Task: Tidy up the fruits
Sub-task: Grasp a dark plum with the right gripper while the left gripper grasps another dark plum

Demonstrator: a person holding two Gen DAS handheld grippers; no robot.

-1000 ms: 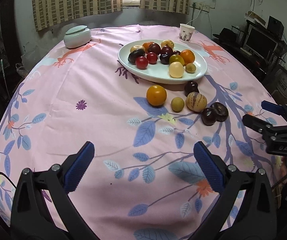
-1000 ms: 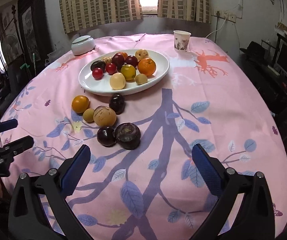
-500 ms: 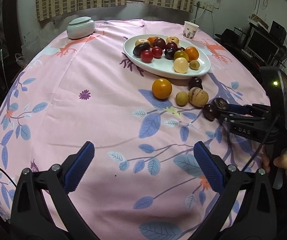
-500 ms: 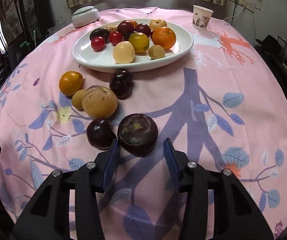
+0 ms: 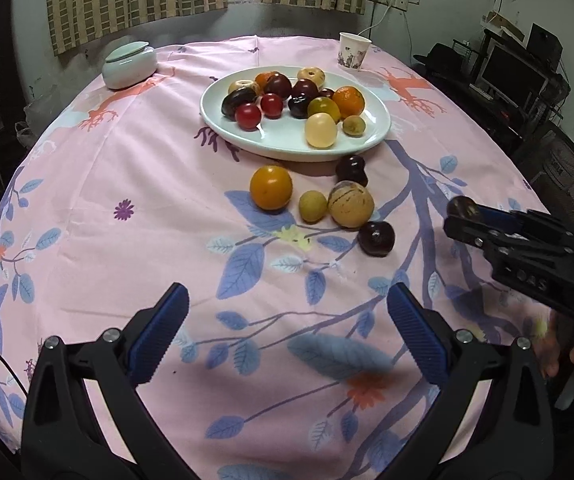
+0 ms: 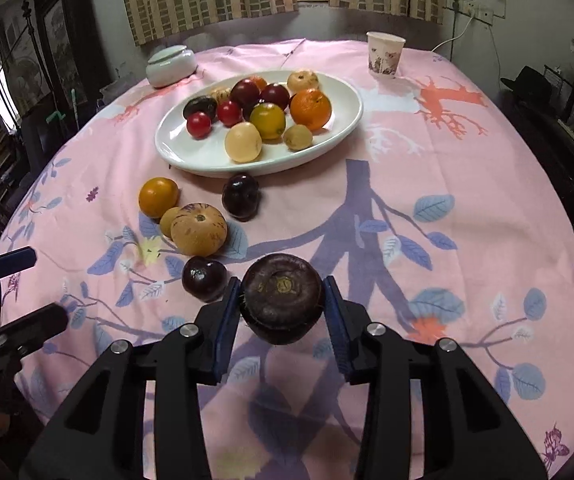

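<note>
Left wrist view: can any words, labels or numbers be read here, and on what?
"DAS", faint and blurred: on the body of the right gripper, whose fingers are closing on a dark fruit.
Paper cup: printed pattern, no readable words.
Dark box at the right edge: lettering too blurred to read.
</note>
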